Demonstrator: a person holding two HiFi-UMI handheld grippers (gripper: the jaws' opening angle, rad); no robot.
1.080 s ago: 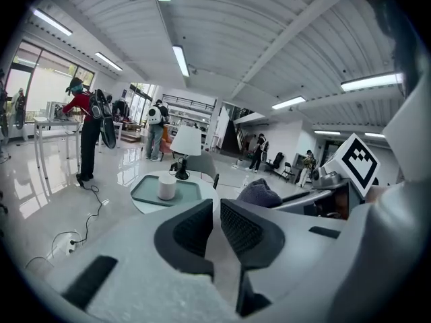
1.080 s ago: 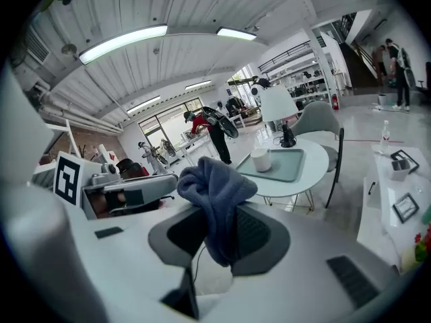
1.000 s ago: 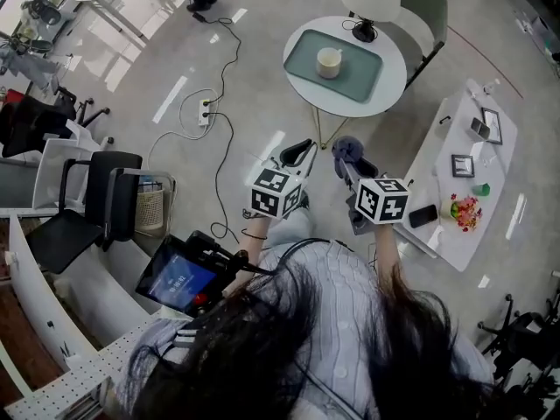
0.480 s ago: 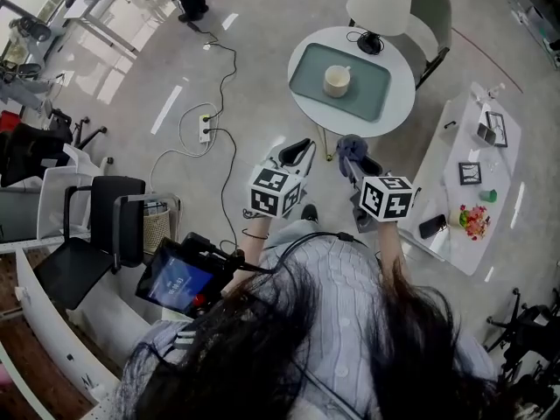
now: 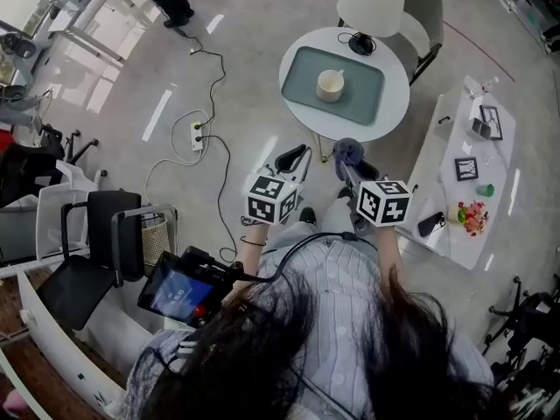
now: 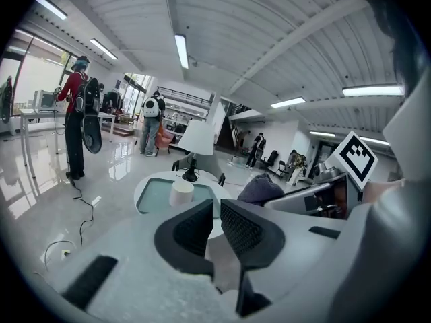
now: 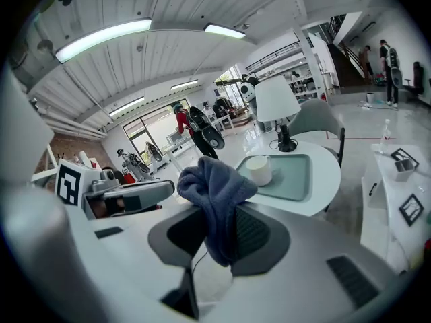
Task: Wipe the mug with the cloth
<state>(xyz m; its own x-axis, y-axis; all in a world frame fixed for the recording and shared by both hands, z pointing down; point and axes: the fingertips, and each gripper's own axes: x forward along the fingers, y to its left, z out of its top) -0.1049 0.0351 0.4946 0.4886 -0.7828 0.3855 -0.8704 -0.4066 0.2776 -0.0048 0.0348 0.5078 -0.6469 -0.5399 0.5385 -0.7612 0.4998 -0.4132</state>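
Head view: the mug (image 5: 330, 85) stands on the tabletop (image 5: 395, 81), upper centre, not yet reached. Left gripper view: left gripper (image 6: 214, 206) fingers together, empty. Right gripper view: right gripper (image 7: 215, 215) fingers clamp the cloth (image 7: 212, 184), which must next travel to the mug.

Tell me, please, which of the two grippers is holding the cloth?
The right gripper: its jaws are shut on the blue-grey cloth. The left gripper has its jaws together with nothing between them.
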